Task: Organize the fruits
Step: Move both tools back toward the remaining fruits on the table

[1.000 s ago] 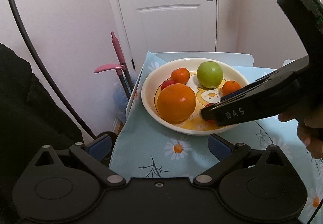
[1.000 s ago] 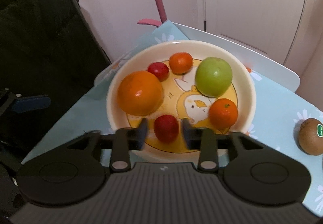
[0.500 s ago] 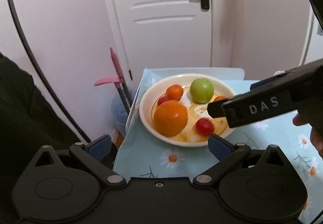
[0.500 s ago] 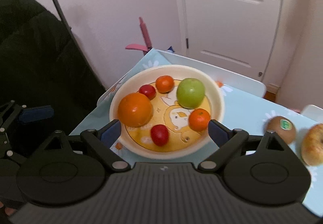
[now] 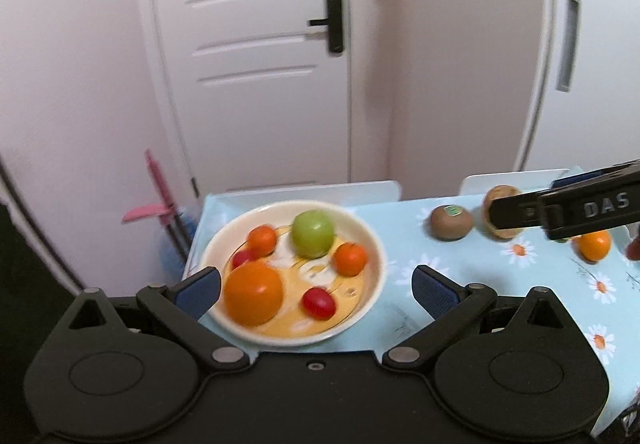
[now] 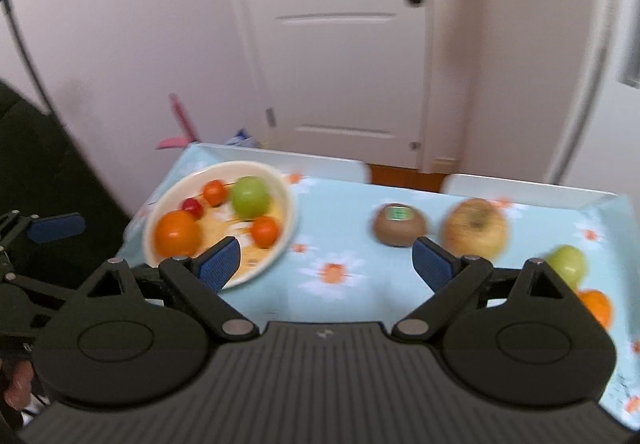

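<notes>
right wrist view is blurred. both the left gripper point(image 5: 316, 282) and right gripper point(image 6: 326, 258) are released; the right has withdrawn from the bowl point(image 5: 370, 286), leaving the cherry tomato point(image 5: 319, 303) inside.

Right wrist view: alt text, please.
The open right tool hangs over a blue flowered tablecloth, holding nothing. At left a bowl holds fruit; a kiwi and a pear lie loose ahead.
</notes>
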Tool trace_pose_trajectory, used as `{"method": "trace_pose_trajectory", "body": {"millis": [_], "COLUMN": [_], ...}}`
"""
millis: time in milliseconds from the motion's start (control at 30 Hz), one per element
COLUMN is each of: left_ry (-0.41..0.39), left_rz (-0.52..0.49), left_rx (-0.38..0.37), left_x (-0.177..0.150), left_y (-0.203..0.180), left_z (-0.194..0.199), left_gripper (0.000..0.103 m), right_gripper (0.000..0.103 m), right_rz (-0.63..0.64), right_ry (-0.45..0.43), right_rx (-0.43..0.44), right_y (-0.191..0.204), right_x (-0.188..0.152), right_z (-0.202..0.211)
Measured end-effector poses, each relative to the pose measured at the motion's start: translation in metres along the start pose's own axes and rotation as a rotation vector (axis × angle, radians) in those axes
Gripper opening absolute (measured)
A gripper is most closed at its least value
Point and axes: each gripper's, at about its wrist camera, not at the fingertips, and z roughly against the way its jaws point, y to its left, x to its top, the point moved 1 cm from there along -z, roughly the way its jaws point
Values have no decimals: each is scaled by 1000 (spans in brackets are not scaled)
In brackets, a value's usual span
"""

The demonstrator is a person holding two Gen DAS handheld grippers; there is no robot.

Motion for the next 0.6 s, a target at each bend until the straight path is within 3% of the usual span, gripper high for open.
{"method": "trace_pose_trajectory", "body": {"millis": [367,600], "left_ry": [-25,-10], "left_rz": [-30,-57], "left_rx": [-54,-76], "left_x": [30,42], "left_y": [-75,-136], "left_z": [-17,-37], "left_gripper": [103,103], "right_gripper": [103,103], "right_rz": [-27,-54], "right_ry": [-16,41], "right_rx": [-151,-144], "right_y": [-110,-173], "right_x": [-28,-42], "right_z": [33,26]}}
